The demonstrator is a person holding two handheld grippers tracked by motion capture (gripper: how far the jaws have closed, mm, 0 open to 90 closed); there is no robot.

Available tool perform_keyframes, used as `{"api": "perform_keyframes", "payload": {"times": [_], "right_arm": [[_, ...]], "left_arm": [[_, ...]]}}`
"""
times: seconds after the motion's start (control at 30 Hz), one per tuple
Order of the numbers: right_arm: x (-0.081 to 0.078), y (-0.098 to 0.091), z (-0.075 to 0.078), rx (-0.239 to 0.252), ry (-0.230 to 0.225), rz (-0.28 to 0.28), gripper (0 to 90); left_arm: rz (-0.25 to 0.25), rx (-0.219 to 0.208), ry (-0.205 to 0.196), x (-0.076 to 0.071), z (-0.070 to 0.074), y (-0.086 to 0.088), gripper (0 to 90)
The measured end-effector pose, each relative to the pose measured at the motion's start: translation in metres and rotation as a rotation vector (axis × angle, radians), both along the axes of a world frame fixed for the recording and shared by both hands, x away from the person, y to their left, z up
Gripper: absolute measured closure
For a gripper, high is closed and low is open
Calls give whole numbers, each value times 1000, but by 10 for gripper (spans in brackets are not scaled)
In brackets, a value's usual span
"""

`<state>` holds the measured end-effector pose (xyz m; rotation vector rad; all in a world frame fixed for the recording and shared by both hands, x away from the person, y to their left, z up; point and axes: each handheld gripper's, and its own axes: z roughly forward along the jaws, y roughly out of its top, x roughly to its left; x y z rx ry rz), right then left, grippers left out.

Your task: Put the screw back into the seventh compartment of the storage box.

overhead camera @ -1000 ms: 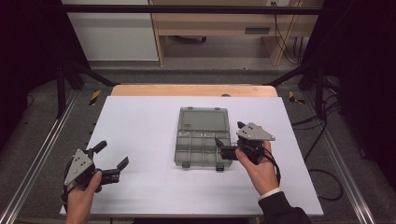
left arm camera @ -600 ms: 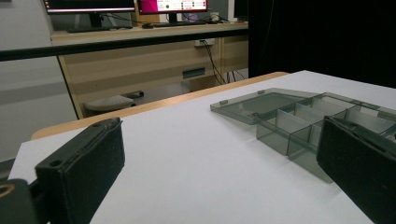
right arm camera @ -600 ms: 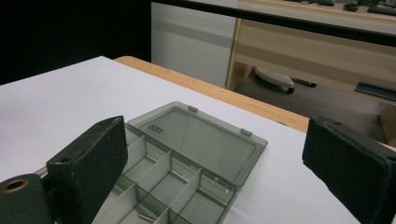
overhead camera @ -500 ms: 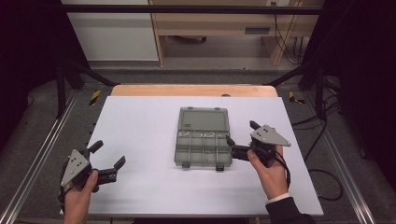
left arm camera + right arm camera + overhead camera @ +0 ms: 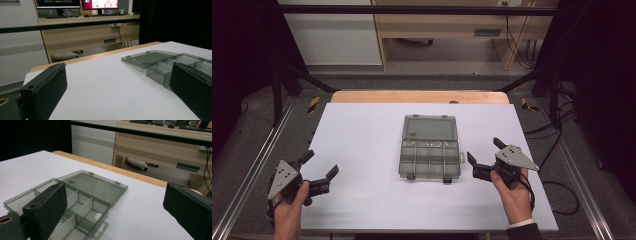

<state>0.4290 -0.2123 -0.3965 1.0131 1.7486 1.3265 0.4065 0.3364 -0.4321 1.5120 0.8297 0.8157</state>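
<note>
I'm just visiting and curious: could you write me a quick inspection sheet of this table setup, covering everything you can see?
Surface: white table top, wooden edge at the far side.
Job's things: clear compartment box lying open at mid-table, lid flat behind it, compartments look empty.
Clutter: nothing seen on the table.
Grippers: left tongs open, held near the front left corner, holding nothing; right tongs open, just right of the box, not touching it.
Cables: black cable trailing from the right tongs off the table's right edge.
Surroundings: wooden desk with monitors beyond the table; dark frame around it.
</note>
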Motion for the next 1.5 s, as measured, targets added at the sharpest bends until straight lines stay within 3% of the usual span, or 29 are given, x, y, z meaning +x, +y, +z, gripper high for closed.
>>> {"api": "perform_keyframes", "payload": {"times": [0.63,0.73,1.1,1.5], "right_arm": [[-14,-26,-18,16,-1,-15,42],[-16,-28,-22,19,8,-19,42],[-21,-36,-36,16,-10,-21,42],[-25,-41,-47,2,-31,-36,43]], "left_arm": [[-69,-11,22,2,-3,1,8],[-84,-37,20,2,-2,2,9],[-102,-37,30,2,-3,0,11],[-107,-1,51,4,-6,-5,12]]}}
